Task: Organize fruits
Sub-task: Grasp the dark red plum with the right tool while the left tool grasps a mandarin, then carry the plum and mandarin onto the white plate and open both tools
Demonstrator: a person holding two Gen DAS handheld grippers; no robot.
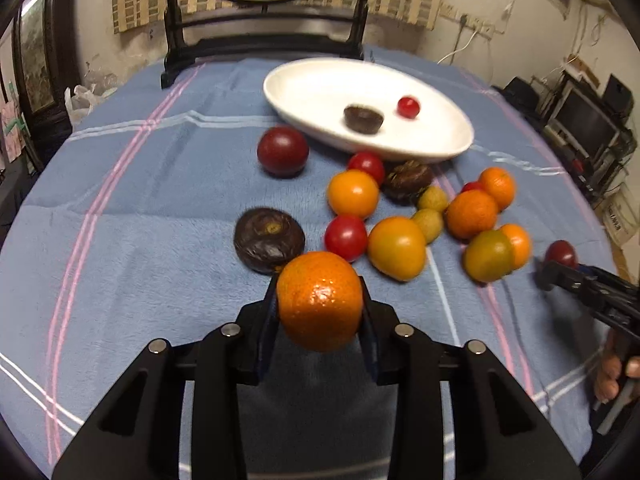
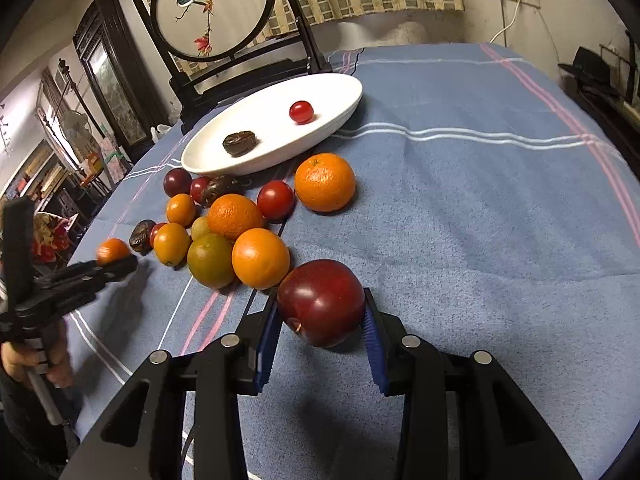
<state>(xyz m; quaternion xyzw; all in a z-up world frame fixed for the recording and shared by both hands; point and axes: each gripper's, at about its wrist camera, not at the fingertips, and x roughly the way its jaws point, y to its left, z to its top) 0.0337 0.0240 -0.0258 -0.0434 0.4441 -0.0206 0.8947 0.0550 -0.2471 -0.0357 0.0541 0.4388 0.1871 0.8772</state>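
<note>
My left gripper (image 1: pixel 319 284) is shut on an orange tangerine (image 1: pixel 320 308), held just above the blue cloth. In the right wrist view, my right gripper (image 2: pixel 320 294) is shut on a dark red plum (image 2: pixel 320 304), also off the cloth. A white oval plate (image 1: pixel 280 92) at the back holds a dark brown fruit (image 1: pixel 364 119) and a cherry tomato (image 1: pixel 408 107). Several loose fruits lie between the grippers and the plate: tangerines (image 2: pixel 325 182), red tomatoes (image 1: pixel 346 237), a greenish citrus (image 2: pixel 210 260) and a dark wrinkled fruit (image 1: pixel 269 239).
A blue striped cloth (image 2: pixel 480 220) covers the table. A dark wooden stand with a round embroidered screen (image 2: pixel 212 12) rises right behind the plate. The right half of the cloth in the right wrist view carries no fruit. A hand (image 2: pixel 52 364) grips the left tool.
</note>
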